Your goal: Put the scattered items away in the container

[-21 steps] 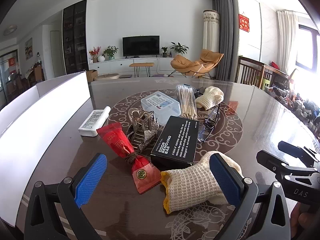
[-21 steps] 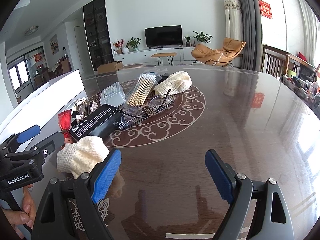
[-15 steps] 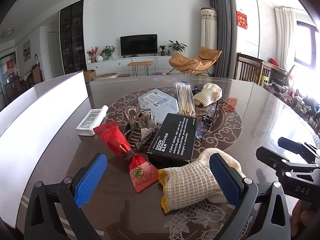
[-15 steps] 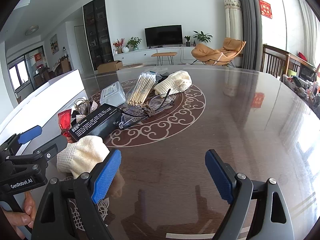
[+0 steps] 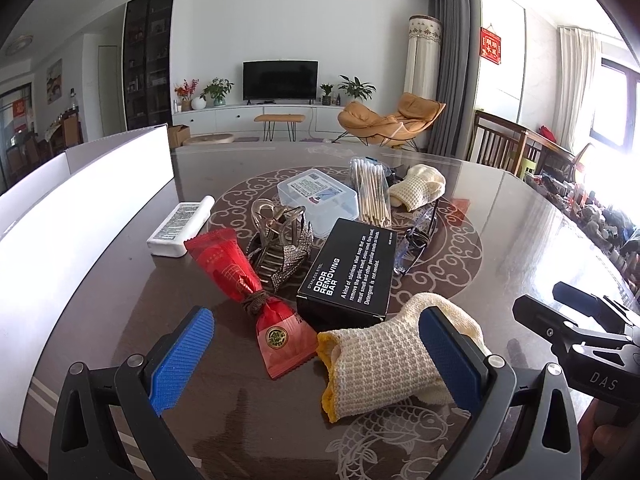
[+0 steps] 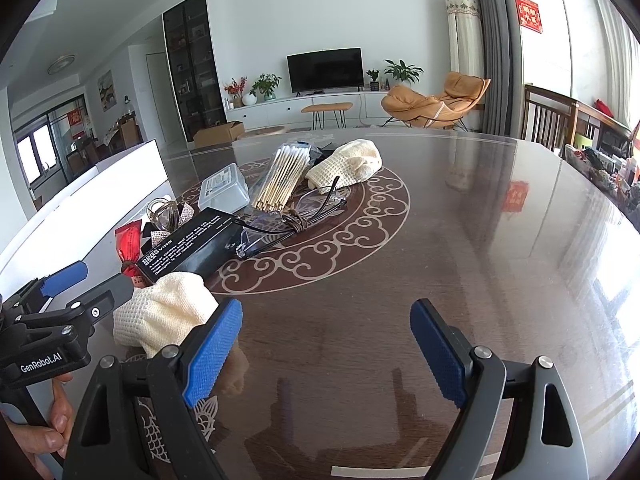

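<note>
left wrist: left gripper (image 5: 316, 354) jaws wide apart, tilted down over table (image 5: 500, 248); knit glove (image 5: 384, 356) lies under its right pad, red packet (image 5: 256, 280) between pads, neither gripped; scene sits slightly lower in frame than before | right wrist: right gripper (image 6: 326, 354) released over bare table; glove (image 6: 168, 312) just left of left pad; view unchanged
</note>
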`<state>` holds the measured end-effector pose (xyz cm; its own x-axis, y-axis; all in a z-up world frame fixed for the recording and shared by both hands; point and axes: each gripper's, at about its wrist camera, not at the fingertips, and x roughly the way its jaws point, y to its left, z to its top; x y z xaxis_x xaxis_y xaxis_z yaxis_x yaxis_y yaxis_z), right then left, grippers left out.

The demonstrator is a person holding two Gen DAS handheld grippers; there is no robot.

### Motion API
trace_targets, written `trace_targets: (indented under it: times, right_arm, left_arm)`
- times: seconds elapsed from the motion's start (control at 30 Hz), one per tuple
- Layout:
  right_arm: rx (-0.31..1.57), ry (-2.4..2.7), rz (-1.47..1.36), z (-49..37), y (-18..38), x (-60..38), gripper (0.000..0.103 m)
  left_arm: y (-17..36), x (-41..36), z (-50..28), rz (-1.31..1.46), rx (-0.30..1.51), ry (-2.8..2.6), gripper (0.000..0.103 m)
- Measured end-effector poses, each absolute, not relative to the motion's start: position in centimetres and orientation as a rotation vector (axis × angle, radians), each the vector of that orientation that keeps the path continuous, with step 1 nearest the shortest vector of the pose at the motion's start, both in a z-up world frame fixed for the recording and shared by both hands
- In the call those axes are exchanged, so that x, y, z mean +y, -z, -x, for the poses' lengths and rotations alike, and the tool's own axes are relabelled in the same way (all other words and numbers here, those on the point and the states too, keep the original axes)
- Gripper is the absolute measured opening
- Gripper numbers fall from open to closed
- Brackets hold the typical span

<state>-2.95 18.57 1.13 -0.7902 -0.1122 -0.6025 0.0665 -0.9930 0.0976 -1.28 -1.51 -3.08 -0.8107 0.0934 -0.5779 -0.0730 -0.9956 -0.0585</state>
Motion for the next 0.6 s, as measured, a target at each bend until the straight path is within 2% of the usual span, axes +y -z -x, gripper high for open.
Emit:
trace_targets:
  times: [0.6]
  right_arm:
    - [-0.130,2.875,-0.994,3.10,-0.97,18.66,0.087]
  left_arm:
    - [3.34,-1.60,1.41,0.941,-0.072,-2.894,0.103]
